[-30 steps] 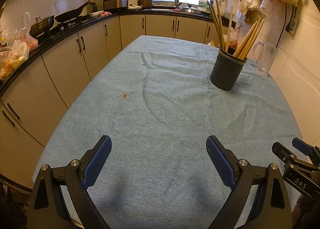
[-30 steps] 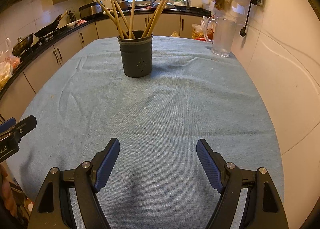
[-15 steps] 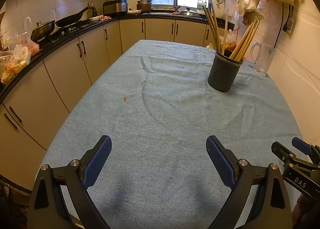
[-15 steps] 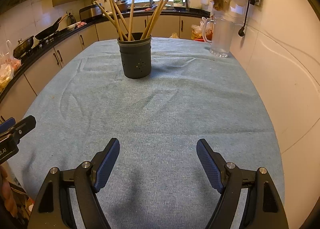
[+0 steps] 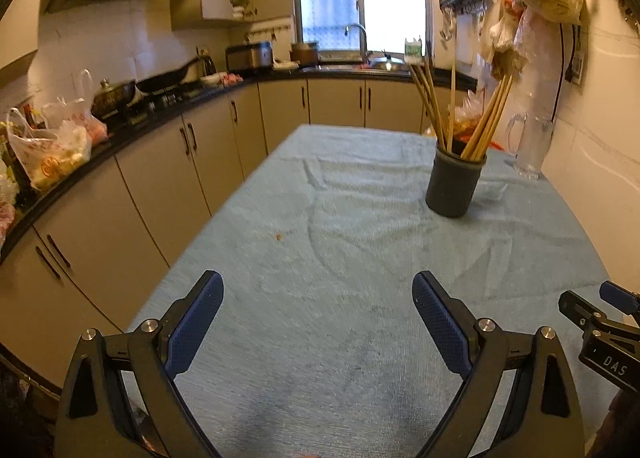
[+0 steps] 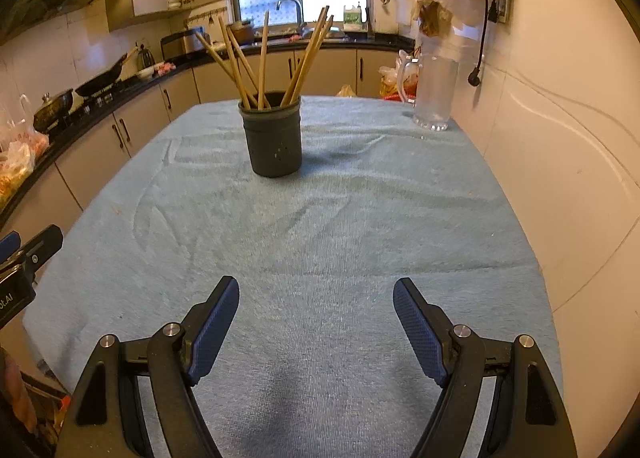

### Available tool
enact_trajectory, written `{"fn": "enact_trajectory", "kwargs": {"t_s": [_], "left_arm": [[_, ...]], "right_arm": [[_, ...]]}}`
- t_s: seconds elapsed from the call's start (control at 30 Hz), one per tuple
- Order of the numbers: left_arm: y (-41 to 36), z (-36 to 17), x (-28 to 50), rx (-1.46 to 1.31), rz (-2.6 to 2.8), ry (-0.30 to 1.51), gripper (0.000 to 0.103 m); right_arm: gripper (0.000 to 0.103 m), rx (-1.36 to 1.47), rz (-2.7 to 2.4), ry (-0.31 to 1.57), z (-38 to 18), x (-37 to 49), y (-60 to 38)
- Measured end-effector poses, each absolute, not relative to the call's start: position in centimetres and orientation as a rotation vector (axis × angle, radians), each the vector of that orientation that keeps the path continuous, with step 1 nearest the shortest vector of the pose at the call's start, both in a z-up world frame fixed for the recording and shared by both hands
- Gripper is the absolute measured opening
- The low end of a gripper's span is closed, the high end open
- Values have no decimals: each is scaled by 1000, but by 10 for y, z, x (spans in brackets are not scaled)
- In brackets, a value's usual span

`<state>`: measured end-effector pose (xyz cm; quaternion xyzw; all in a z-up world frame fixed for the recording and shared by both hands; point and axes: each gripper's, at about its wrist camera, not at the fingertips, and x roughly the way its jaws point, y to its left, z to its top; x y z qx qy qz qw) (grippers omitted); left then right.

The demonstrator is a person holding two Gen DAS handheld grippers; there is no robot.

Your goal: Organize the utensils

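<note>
A dark grey utensil cup [image 6: 274, 137] stands upright on the blue towel-covered table [image 6: 340, 225], with several wooden chopsticks [image 6: 262, 57] sticking out of it. It also shows in the left wrist view [image 5: 454, 183], far right of centre, with its chopsticks [image 5: 486, 117]. My left gripper [image 5: 318, 298] is open and empty near the table's front edge. My right gripper [image 6: 316, 296] is open and empty, well short of the cup. The right gripper's tip shows in the left wrist view [image 5: 600, 314]; the left gripper's tip shows in the right wrist view [image 6: 28, 250].
A clear glass pitcher [image 6: 434, 91] stands at the table's far right by the wall. A small crumb [image 5: 279, 236] lies on the towel. Kitchen counters with pans and bags [image 5: 60, 145] run along the left. A tiled wall [image 6: 560, 117] bounds the right.
Both grippers have tilted up and drawn back a little, so the cup sits lower in view and more of the kitchen shows. Both stay open and empty.
</note>
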<state>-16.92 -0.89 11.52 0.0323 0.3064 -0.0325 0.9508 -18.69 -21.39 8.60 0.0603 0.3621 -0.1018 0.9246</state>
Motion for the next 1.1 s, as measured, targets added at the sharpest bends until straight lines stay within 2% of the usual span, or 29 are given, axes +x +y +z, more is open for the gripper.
{"fn": "enact_trajectory", "kwargs": {"t_s": [0.47, 1.1], "left_arm": [[-8, 137, -196, 69, -53, 532, 98], [-35, 113, -200, 108, -180, 637, 98]], "right_arm": [[87, 178, -220, 593, 115, -220, -220], [88, 175, -258, 579, 114, -229, -229]]}}
